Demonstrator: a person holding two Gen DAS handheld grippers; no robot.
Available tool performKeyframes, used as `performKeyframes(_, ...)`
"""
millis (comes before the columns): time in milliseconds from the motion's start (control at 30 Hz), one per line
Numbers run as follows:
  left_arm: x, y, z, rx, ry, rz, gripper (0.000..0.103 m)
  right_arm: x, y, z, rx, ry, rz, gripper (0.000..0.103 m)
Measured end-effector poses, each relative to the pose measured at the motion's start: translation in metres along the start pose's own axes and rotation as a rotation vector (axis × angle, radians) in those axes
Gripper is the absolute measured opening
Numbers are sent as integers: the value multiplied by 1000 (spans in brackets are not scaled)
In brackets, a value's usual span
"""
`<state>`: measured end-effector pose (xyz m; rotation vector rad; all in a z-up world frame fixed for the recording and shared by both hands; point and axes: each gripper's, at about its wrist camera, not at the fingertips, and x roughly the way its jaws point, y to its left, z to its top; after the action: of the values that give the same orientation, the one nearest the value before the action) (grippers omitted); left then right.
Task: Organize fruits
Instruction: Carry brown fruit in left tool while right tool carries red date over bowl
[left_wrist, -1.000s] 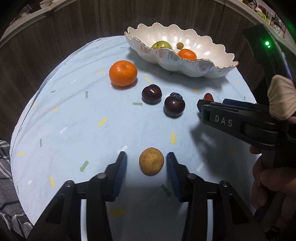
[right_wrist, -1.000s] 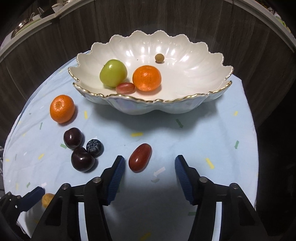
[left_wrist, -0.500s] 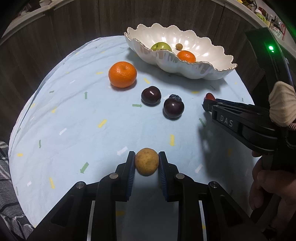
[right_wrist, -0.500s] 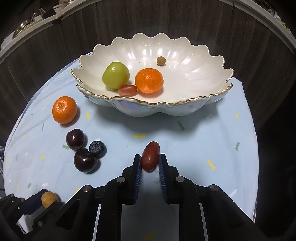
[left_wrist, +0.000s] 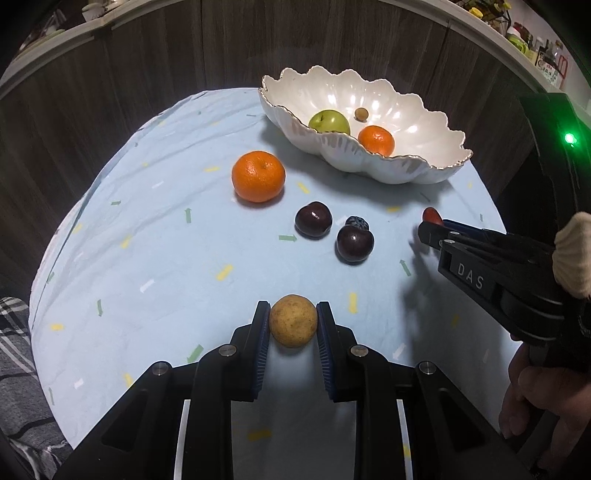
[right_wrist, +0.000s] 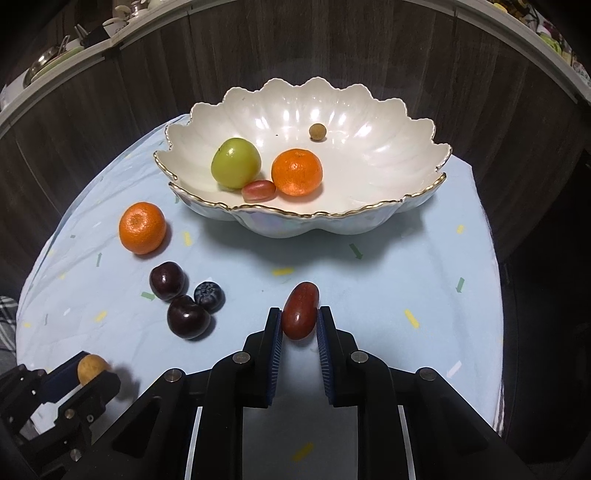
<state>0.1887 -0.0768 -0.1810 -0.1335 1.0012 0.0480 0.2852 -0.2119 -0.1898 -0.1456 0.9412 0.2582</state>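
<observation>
My left gripper (left_wrist: 292, 325) is shut on a small yellow-brown round fruit (left_wrist: 293, 320), held just above the cloth near the table's front. My right gripper (right_wrist: 300, 325) is shut on a dark red oval fruit (right_wrist: 301, 311). It also shows in the left wrist view (left_wrist: 432, 216), at the tip of the right gripper. A white scalloped bowl (right_wrist: 388, 221) at the back holds a green fruit (right_wrist: 235, 162), an orange (right_wrist: 296, 172), a red grape (right_wrist: 258, 190) and a small brown fruit (right_wrist: 317, 132). On the cloth lie an orange (left_wrist: 258, 176), two dark cherries (left_wrist: 313, 219) (left_wrist: 354, 243) and a blueberry (left_wrist: 357, 222).
The round table wears a light blue cloth (left_wrist: 147, 258) with small coloured marks. A dark wood wall (right_wrist: 332, 44) curves behind the table. A checked fabric (left_wrist: 14, 332) lies at the left edge. A hand (left_wrist: 532, 398) grips the right tool.
Both grippers have closed, the left on the yellow-brown fruit and the right on the dark red fruit. Both have since lifted slightly and moved toward the bowl.
</observation>
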Motion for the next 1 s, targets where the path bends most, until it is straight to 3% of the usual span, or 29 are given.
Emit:
performKeyframes(533,-12,4,10,44,-21,-18,25,-36,5,-4,51,-29,-15,20)
performKeyframes(1000,-39,6,28,78,-93,-58,25,-71,4,-5,106,-57,-59,20)
